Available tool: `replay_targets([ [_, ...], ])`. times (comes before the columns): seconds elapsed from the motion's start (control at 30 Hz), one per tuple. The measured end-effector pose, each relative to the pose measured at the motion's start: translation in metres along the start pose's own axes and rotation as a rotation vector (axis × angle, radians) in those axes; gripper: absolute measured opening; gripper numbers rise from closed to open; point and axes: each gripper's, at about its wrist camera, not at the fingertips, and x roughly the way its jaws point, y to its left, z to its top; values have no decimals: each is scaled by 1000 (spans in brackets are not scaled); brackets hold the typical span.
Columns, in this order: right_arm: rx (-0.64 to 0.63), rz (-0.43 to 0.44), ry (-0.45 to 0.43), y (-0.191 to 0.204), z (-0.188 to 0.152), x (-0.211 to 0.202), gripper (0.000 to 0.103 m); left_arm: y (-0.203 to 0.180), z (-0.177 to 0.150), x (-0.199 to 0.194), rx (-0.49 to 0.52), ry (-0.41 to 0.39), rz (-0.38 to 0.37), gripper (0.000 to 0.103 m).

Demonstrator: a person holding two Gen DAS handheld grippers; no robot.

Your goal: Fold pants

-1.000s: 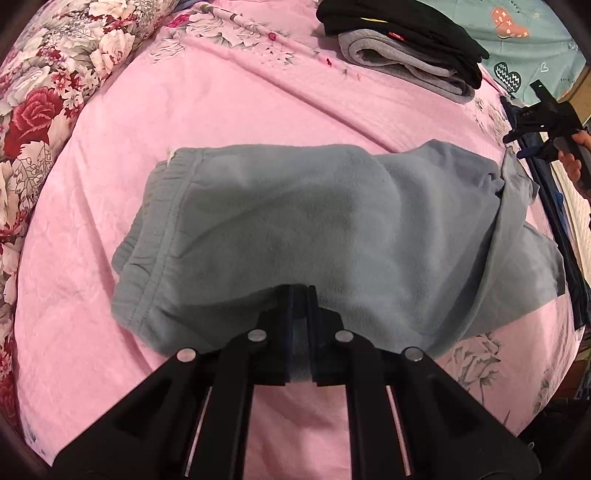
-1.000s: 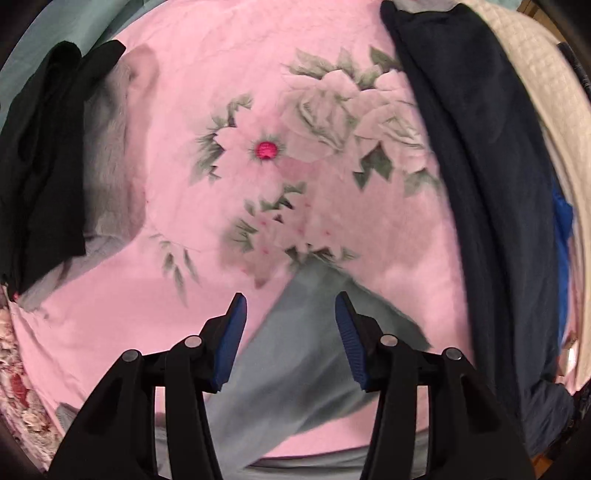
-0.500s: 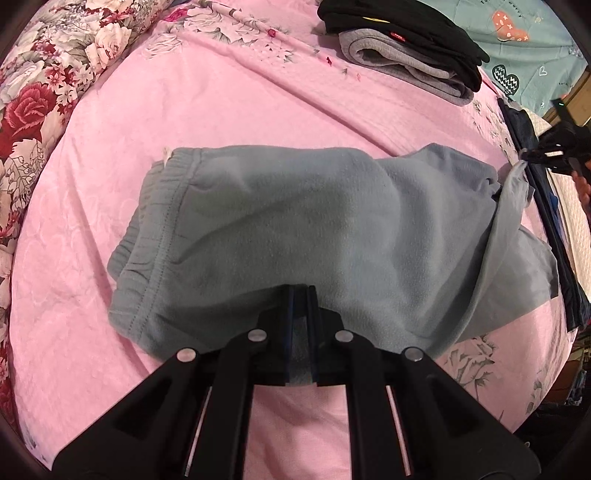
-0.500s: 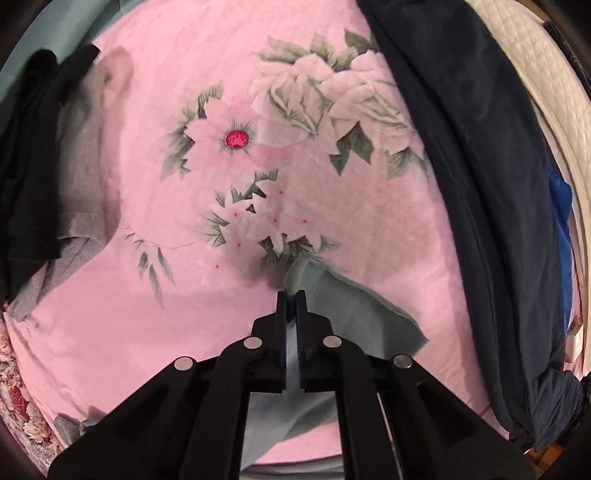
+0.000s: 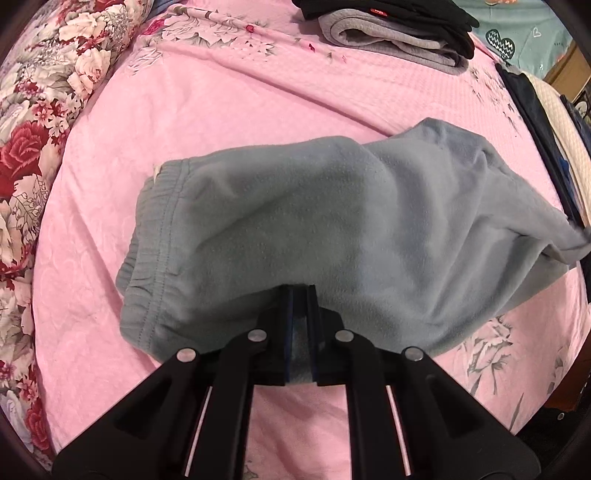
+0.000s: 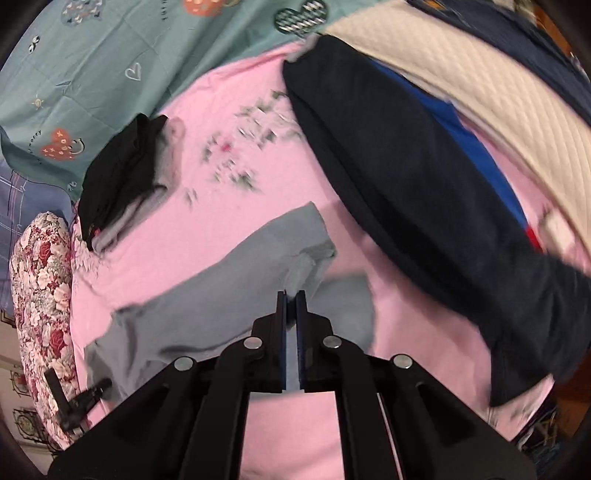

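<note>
Pink floral bedspread (image 5: 221, 110) on bed, underlying all items. Grey-blue fleece pants (image 5: 332, 229) spread just ahead of left gripper (image 5: 300, 295), waistband to its left; left gripper pinching near edge of pants. Right gripper (image 6: 291, 295) clamped on pants leg end (image 6: 310, 258), cloth lifted, view blurred. Folded grey and black clothes (image 5: 399, 29) far ahead of left gripper. Dark navy garment (image 6: 406, 177) right of right gripper. Floral pillow (image 5: 33, 110) far left.

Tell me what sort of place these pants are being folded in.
Most likely a bedroom: the grey pants lie on a bed's pink floral bedspread, with a floral pillow at its edge and a stack of folded clothes farther back.
</note>
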Motion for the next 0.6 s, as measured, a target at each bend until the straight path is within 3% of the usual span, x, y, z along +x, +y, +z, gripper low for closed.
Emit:
replay_targets([
  [0.2, 61, 21, 112, -45, -32, 59, 5, -6, 4, 1, 13, 29, 44, 9],
  [0.33, 43, 22, 69, -50, -29, 39, 15, -10, 3, 1, 13, 27, 80, 9],
  [0.47, 29, 39, 108, -56, -26, 45, 19, -12, 6, 2, 8, 36, 92, 9],
  [0.53, 15, 36, 121, -56, -24, 52, 33, -13, 6, 2, 9, 38, 99, 10],
  [0.6, 5, 55, 122, -56, -22, 54, 35, -15, 5, 2, 9, 39, 107, 10],
])
